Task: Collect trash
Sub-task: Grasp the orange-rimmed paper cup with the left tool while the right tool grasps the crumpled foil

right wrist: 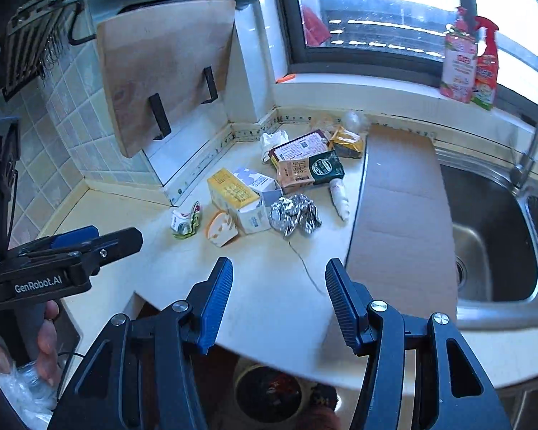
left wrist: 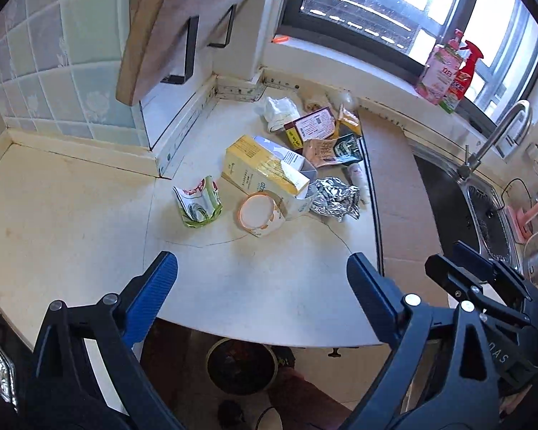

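Note:
A heap of trash lies in the counter corner: a yellow-white carton [left wrist: 265, 173] [right wrist: 238, 199], a crumpled foil ball [left wrist: 335, 199] [right wrist: 295, 215], a paper cup [left wrist: 259, 215] [right wrist: 221, 232], a green-white wrapper [left wrist: 199, 204] [right wrist: 185, 221], snack packets [left wrist: 317, 130] [right wrist: 306, 163], a white tissue [left wrist: 278, 111] and a small white tube [right wrist: 339, 197]. My left gripper [left wrist: 262, 272] is open and empty, short of the heap. My right gripper [right wrist: 278, 283] is open and empty, also short of it. A dark bin [left wrist: 242, 365] [right wrist: 269, 394] stands on the floor below the counter edge.
A cardboard sheet [right wrist: 401, 215] lies between the trash and the steel sink [right wrist: 495, 236] with its tap [left wrist: 498, 136]. A cutting board [right wrist: 165, 71] leans on the tiled wall. Two spray bottles [right wrist: 470, 61] stand on the window sill.

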Demonstrator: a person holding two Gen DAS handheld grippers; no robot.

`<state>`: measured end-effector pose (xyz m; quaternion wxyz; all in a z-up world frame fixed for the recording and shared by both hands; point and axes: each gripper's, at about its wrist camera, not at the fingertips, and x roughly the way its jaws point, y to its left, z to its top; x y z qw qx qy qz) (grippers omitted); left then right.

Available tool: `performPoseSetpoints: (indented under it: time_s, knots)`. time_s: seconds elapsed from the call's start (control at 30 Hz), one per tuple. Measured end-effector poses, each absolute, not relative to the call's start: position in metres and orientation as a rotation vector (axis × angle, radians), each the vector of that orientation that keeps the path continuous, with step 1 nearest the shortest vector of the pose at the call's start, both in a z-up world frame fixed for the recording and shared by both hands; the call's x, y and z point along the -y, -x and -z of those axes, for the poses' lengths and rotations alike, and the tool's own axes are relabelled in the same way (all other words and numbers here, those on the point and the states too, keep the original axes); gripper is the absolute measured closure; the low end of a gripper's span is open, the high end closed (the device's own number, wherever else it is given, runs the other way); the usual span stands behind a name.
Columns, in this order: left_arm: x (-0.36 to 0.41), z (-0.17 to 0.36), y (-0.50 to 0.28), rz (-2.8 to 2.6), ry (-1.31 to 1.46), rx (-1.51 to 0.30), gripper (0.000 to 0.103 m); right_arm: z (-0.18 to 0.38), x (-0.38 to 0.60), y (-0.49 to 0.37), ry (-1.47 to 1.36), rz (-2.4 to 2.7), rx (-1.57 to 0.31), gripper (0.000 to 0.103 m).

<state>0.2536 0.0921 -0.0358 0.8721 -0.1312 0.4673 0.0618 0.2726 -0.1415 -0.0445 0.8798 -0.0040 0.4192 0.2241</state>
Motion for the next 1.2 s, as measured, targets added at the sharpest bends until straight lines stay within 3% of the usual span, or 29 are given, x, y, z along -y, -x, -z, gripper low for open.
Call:
performPoseSetpoints:
  time_s: [0.4,0.77,0.97,1.07,1.2]
  knots:
    - [-0.1,0.13,-0.349,-0.27,0.42,-1.164,0.018,0.121,0.119,-0.428,0.046,-0.626,-1.065,0.048]
    - [-0.117,0.166,-0.378,-0.38,0.508,-1.2,0.021,0.176,0.092,-0.482,0.066,-0.741,-1.181,0.048]
    - [-0.12,0.178,-0.385,-0.378,0.547,-1.227,0.035,0.187,0.082,-0.491,0.065,-0.806,-1.214,0.048]
    - [-0.115,0.177,-0.385,-0.384,0.505,-1.233,0.053,0.191,0.079,-0.491,0.079,-0.827,-1.217,0.049]
    - [-0.112,0.175,-0.382,-0.387,0.476,-1.231,0.055,0.19,0.081,-0.486,0.086,-0.83,-1.194,0.05]
